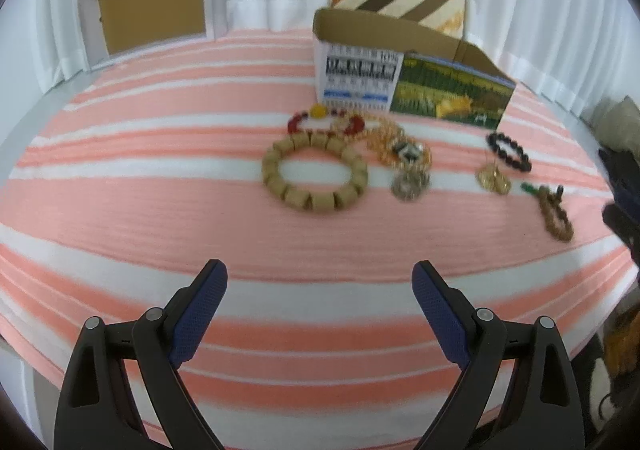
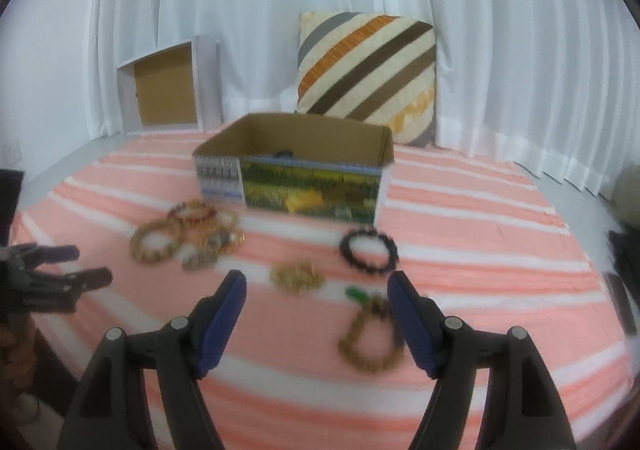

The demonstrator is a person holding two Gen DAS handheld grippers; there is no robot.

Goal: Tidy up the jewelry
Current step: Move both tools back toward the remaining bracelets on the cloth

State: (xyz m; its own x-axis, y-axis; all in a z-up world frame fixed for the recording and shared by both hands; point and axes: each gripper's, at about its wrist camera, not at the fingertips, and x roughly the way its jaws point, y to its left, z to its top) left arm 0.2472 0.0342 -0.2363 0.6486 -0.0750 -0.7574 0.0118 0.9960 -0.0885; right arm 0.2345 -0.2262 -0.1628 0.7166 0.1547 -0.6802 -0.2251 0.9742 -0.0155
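1. Closest in, the left gripper point(image 1: 320, 282) hangs over the pink-and-white striped cloth point(image 1: 120, 185) with its blue-padded fingers point(image 1: 200, 314) spread wide and nothing between them.
2. Likewise the right gripper point(image 2: 316, 290) has its fingers point(image 2: 222, 324) spread apart, gripping nothing; a small brown bead bracelet with a green piece point(image 2: 370, 338) lies on the cloth just inside its right finger, seen partly behind it.
3. Beyond the right gripper, a gold pendant point(image 2: 297, 276) and a black bead bracelet point(image 2: 369, 250) lie apart from each other on the cloth.
4. Ahead of the left gripper, well clear of its tips, lies a large bracelet of chunky tan beads point(image 1: 315, 173).
5. Touching that bracelet at its far edge is a red bead bracelet with a yellow bead point(image 1: 326, 119); to its right is a tangle of golden beads point(image 1: 400, 147) with a silvery pendant point(image 1: 408, 185) at the near end.
6. Behind the jewelry stands an open cardboard box point(image 2: 294, 177), its front printed with a green picture; something dark shows inside at the front wall, too blurred to name.
7. Further back, a diagonally striped cushion point(image 2: 366, 69) leans against white curtains point(image 2: 520, 49), and a shallow white-framed box lid point(image 2: 168, 87) stands propped to the left.
8. At the left edge of the right wrist view, the left gripper shows from the side, blurred.
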